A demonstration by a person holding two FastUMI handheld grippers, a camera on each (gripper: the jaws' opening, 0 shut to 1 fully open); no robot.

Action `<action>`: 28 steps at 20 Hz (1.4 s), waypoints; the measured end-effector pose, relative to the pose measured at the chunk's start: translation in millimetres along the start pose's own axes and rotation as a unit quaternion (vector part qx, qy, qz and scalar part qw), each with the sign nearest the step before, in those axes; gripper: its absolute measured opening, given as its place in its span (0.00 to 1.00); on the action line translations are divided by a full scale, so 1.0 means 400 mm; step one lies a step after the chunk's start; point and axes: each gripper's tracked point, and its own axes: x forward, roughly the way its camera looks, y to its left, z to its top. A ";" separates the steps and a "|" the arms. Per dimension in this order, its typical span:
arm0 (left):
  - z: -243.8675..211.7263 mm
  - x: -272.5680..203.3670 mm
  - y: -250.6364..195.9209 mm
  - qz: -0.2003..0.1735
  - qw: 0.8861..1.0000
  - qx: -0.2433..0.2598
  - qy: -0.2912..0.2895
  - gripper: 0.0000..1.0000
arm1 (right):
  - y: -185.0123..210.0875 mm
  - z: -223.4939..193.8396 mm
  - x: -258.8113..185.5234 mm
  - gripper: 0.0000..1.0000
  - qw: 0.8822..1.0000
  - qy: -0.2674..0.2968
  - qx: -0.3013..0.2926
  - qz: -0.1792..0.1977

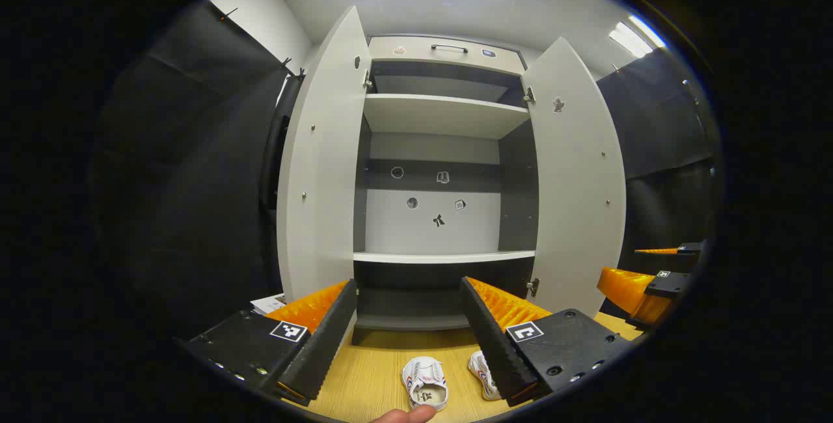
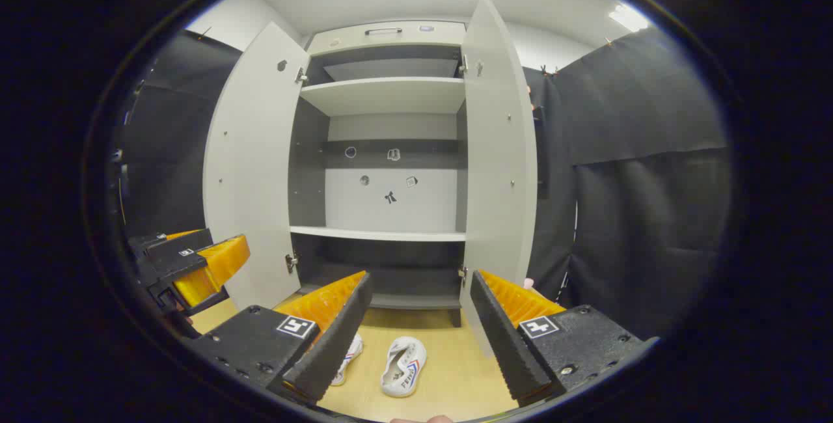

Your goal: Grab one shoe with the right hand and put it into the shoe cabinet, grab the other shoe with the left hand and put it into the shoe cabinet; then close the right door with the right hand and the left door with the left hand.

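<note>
Two white shoes lie side by side on the wooden floor in front of the open shoe cabinet [image 1: 442, 256]. In the left gripper view one shoe [image 1: 424, 381] is in full sight and the other shoe [image 1: 483, 374] sits partly behind a finger. My left gripper [image 1: 409, 286] hangs open above them, holding nothing. In the right gripper view my right gripper [image 2: 420, 278] is also open and empty, above the shoe [image 2: 403, 358] and its half-hidden mate [image 2: 348, 351]. The cabinet's left door [image 1: 322, 169] and right door [image 1: 576, 176] both stand wide open.
The cabinet's shelves [image 2: 381, 234] are bare, with small stickers on the back panel. A handled drawer front [image 1: 449, 49] tops it. Black cloth walls flank both doors. The right gripper [image 1: 641, 270] hovers beside the right door, the left gripper [image 2: 195, 260] beside the left door [image 2: 250, 163]. A person's fingertip [image 1: 403, 415] shows at the bottom edge.
</note>
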 end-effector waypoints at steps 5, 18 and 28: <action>0.003 0.003 -0.006 -0.006 1.000 -0.001 -0.003 0.95 | -0.002 -0.003 0.003 0.99 1.000 0.001 0.004 -0.004; 0.014 -0.004 -0.014 -0.008 1.000 0.011 -0.013 0.95 | -0.006 0.010 0.000 0.99 1.000 -0.007 0.003 -0.006; 0.010 -0.012 -0.002 -0.002 1.000 0.013 -0.009 0.95 | 0.001 -0.025 0.010 0.99 1.000 0.017 0.004 -0.001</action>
